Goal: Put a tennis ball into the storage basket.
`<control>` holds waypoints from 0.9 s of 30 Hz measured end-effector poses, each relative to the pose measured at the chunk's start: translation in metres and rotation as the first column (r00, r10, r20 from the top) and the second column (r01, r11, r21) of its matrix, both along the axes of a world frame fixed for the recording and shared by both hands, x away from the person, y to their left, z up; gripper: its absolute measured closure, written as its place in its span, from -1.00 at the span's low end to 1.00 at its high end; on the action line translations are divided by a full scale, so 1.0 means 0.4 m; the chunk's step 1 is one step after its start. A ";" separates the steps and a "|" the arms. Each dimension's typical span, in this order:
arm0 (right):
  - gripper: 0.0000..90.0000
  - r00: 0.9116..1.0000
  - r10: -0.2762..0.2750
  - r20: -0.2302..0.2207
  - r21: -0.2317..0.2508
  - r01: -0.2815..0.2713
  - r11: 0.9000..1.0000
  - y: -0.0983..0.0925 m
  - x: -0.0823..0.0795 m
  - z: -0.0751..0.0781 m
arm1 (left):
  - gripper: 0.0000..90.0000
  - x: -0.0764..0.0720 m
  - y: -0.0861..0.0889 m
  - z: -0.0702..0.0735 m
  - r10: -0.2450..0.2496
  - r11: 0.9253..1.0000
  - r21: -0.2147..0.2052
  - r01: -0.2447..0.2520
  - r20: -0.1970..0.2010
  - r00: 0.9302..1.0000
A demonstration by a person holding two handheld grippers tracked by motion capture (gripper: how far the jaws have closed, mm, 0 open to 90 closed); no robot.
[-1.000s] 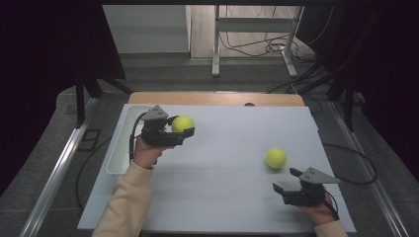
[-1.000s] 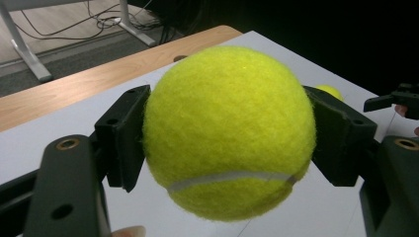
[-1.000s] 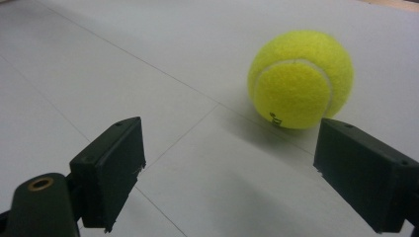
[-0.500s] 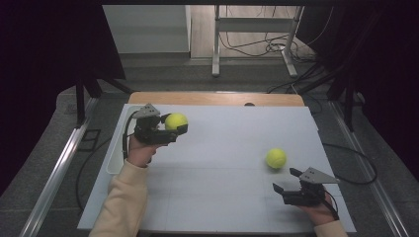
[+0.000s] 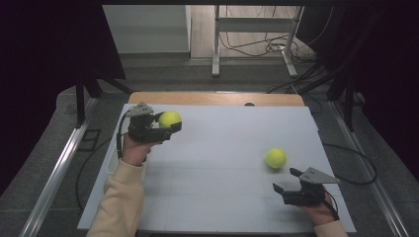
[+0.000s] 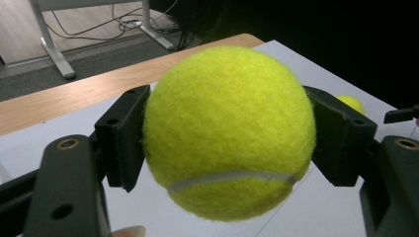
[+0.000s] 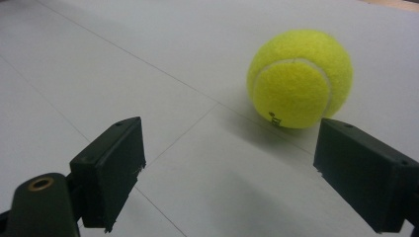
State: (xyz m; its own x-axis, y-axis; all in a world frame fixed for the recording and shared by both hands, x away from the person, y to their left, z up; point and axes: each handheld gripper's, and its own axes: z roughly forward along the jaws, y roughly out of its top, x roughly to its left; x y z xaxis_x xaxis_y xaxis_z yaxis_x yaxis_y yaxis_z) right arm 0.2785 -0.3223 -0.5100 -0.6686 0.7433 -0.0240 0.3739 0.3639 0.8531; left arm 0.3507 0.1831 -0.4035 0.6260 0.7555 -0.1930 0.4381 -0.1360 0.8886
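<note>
Clamping a tennis ball [image 6: 230, 131], seam level, left gripper [image 5: 168, 125]; right gripper [image 5: 286, 180] open

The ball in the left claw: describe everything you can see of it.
The ball is a tennis ball, bright yellow-green with a fuzzy felt nap and a pale curved seam across its lower part. It looks round and undented. The left claw is shut on it, one black pad pressed to each side, holding it clear of the white table. In the high view it sits over the table's far left area, near the white tray at the left edge. Nothing but the pads touches it.
</note>
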 end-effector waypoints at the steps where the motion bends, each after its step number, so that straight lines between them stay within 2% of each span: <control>1: -0.71 1.000 0.000 0.000 0.000 0.000 1.000 0.000 0.000 0.000 | -0.42 0.000 0.003 0.000 0.003 1.000 -0.002 -0.003 -0.001 1.000; 27: -0.71 1.000 0.000 0.002 0.002 0.000 1.000 -0.001 0.000 0.001 | -0.42 0.000 0.071 0.002 0.074 0.997 -0.014 -0.074 -0.004 0.997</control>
